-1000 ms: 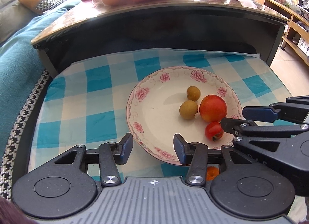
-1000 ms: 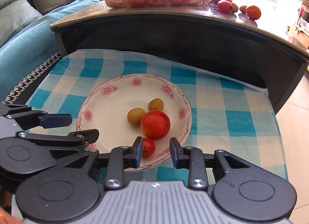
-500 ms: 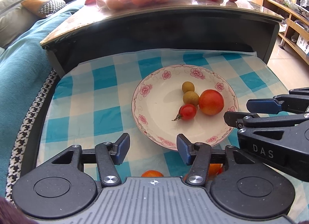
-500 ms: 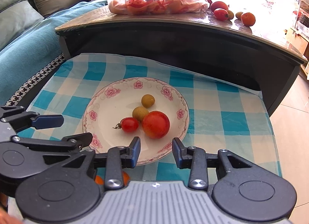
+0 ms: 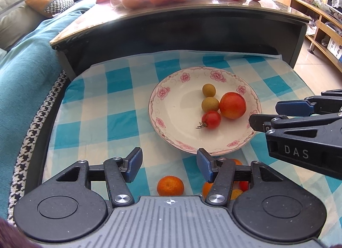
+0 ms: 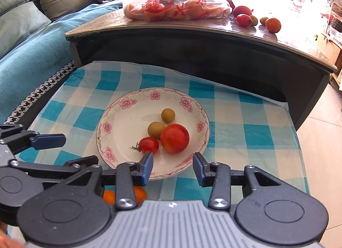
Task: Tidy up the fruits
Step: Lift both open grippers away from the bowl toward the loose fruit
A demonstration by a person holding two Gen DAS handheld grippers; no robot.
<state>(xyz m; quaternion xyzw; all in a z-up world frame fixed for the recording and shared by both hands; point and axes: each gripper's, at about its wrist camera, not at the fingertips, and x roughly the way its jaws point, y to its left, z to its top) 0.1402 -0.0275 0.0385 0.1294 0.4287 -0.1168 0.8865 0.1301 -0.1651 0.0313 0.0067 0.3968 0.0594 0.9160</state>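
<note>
Both grippers wider, cherry tomato [image 6: 149,145] released

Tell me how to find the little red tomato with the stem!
Look at the flowered plate on the checked cloth. Four fruits sit on it. The small tomato is nearest the grippers, the only one with a dry stem.
</note>
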